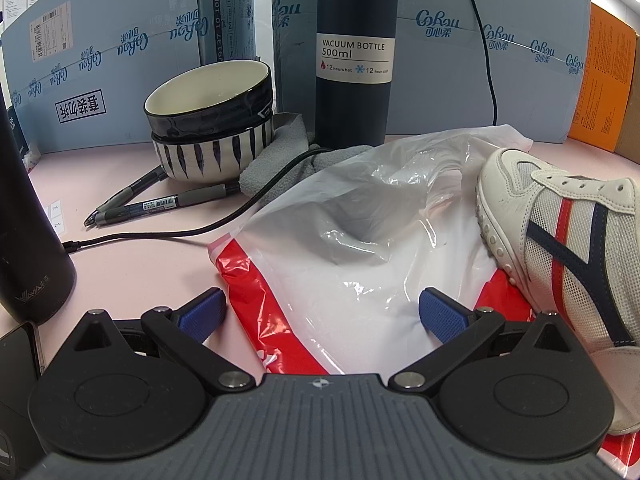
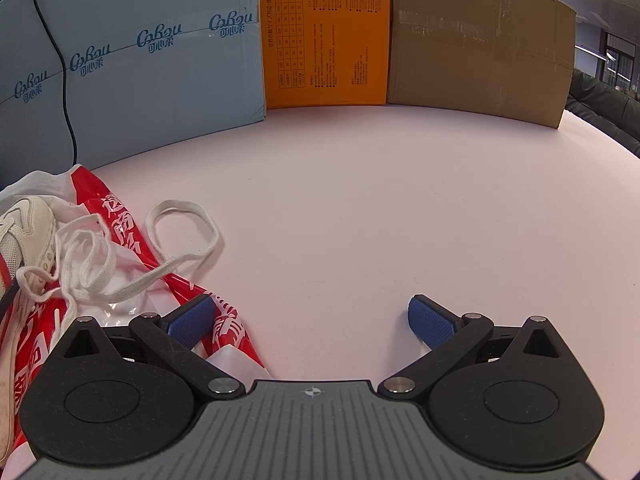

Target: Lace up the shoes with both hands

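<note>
A white mesh sneaker (image 1: 568, 240) with red and navy stripes lies on a red-and-white plastic bag (image 1: 360, 240) at the right of the left wrist view. My left gripper (image 1: 322, 314) stands open over the bag, just left of the shoe, with nothing between its blue pads. In the right wrist view the sneaker (image 2: 24, 232) shows at the far left edge, and its loose white lace (image 2: 132, 264) sprawls in loops over the bag (image 2: 116, 224) and onto the pink table. My right gripper (image 2: 312, 320) is open, empty, to the right of the lace.
Two stacked bowls (image 1: 212, 120), a vacuum bottle (image 1: 354, 52), a grey cloth (image 1: 276, 160), two pens (image 1: 156, 200), a black cable (image 1: 200, 228) and a dark flask (image 1: 28, 232) crowd the left. Blue (image 2: 140, 60), orange (image 2: 324, 32) and brown boxes (image 2: 480, 40) wall the back.
</note>
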`<state>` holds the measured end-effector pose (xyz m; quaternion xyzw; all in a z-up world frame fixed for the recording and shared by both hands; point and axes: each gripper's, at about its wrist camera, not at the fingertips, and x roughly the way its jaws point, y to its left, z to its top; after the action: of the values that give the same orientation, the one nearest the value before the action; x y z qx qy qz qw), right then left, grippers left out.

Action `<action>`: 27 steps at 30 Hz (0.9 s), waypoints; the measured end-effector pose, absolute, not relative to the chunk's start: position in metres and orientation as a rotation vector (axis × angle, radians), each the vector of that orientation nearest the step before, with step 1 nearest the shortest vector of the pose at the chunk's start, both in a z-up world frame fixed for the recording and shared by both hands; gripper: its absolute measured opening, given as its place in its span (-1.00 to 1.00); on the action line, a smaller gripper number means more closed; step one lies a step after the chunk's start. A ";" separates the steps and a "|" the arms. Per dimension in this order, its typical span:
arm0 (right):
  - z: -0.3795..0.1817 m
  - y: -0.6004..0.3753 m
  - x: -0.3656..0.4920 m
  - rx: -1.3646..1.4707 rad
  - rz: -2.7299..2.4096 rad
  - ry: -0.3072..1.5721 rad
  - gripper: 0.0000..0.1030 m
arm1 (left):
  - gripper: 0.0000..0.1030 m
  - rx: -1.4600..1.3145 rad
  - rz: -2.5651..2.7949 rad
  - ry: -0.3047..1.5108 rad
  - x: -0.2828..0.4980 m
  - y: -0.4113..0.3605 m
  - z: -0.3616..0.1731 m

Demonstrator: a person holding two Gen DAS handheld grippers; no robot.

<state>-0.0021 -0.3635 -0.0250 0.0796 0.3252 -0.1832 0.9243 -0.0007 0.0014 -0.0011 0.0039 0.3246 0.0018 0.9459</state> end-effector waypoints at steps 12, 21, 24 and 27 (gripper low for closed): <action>-0.023 -0.363 -0.002 0.163 -0.376 0.667 1.00 | 1.00 0.002 0.001 0.661 0.000 0.000 -0.001; -0.022 -0.363 -0.002 0.163 -0.376 0.667 1.00 | 1.00 0.003 0.001 0.661 -0.001 0.002 -0.001; -0.021 -0.363 -0.002 0.163 -0.376 0.667 1.00 | 1.00 0.004 0.002 0.661 -0.001 0.002 -0.001; -0.022 -0.363 -0.002 0.165 -0.376 0.667 1.00 | 1.00 0.003 0.002 0.661 -0.001 0.002 -0.001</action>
<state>-0.0019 -0.3630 -0.0216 0.0803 0.3249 -0.1831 0.9244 -0.0005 0.0016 -0.0012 0.0016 0.3245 0.0008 0.9459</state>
